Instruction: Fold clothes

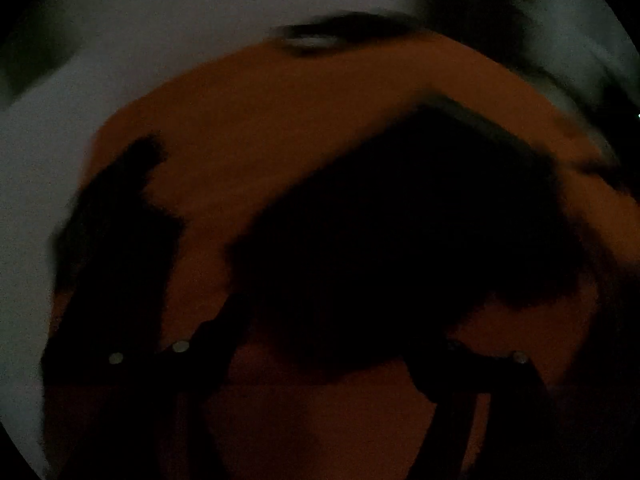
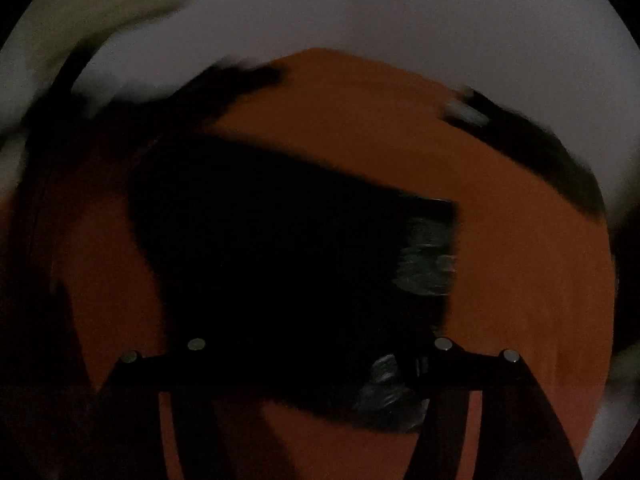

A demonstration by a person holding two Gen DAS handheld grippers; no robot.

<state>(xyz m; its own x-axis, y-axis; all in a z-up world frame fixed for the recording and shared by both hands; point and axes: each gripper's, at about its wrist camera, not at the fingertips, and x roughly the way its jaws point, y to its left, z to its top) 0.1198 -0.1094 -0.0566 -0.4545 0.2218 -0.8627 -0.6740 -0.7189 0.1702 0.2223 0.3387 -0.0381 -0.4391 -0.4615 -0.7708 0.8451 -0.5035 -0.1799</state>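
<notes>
The scene is very dark and blurred. A black garment (image 1: 400,232) lies folded in a rough block on an orange-brown table (image 1: 260,128); it also shows in the right wrist view (image 2: 280,248) with a pale printed patch at its right edge. Another dark piece of cloth (image 1: 116,232) lies at the table's left. My left gripper (image 1: 328,344) hovers just before the garment's near edge; its fingers merge with the dark cloth. My right gripper (image 2: 316,360) is likewise at the garment's near edge, its fingertips lost against the black fabric.
The table (image 2: 520,260) stands on a pale grey floor (image 1: 160,20). A dark object with a white part (image 1: 316,38) sits at the far table edge. More dark cloth (image 2: 540,152) lies at the table's right rim in the right wrist view.
</notes>
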